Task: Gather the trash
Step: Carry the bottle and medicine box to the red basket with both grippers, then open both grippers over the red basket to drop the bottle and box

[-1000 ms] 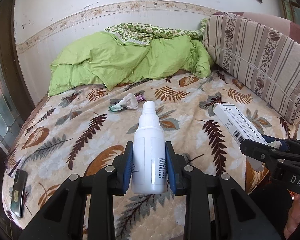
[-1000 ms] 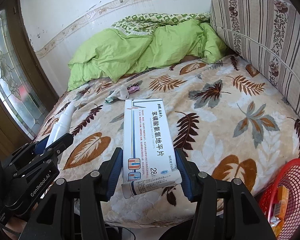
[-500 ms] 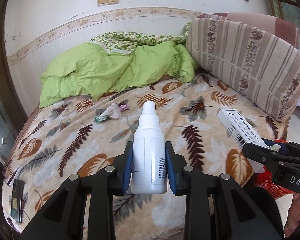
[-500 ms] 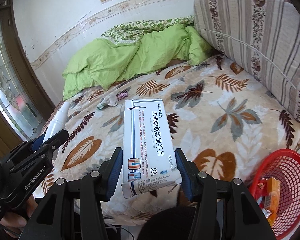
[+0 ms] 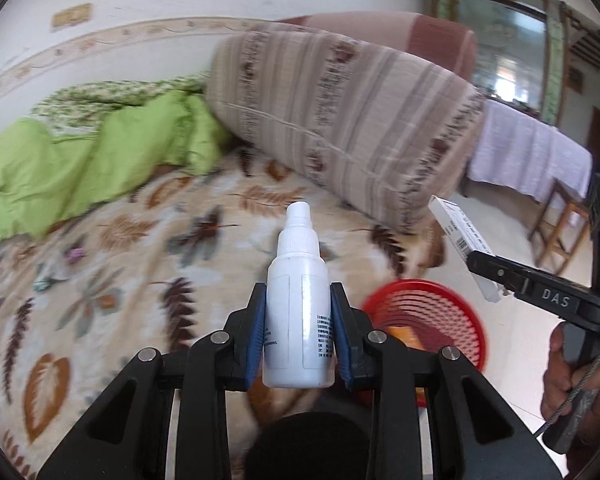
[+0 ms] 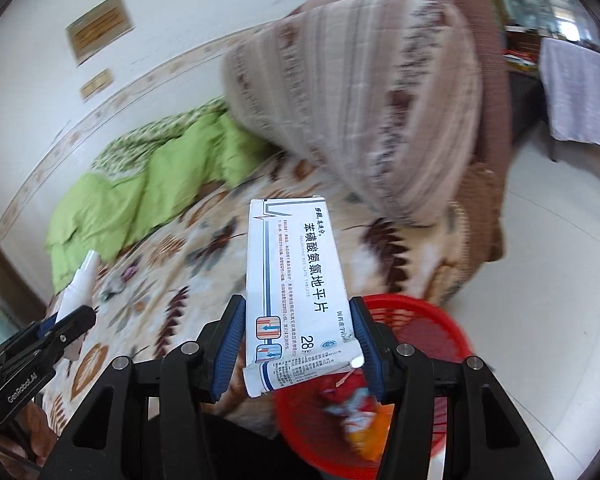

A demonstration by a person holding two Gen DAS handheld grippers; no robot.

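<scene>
Left wrist view: the left gripper [image 5: 298, 330] is clamped on the white spray bottle [image 5: 298, 312], held nozzle-forward, evidently for carrying to the red basket [image 5: 428, 320] on the floor beside the bed [image 5: 100, 280].

Right wrist view: the right gripper [image 6: 298, 344] pinches the medicine box [image 6: 296, 280] above the basket [image 6: 432, 336], which seems, through blur, to hold wrappers.

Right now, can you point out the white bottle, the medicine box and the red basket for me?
white bottle [image 5: 298, 312]: left wrist view, middle of its body.
medicine box [image 6: 296, 280]: right wrist view, centre of its printed face.
red basket [image 6: 440, 328]: right wrist view, far inner wall.
</scene>
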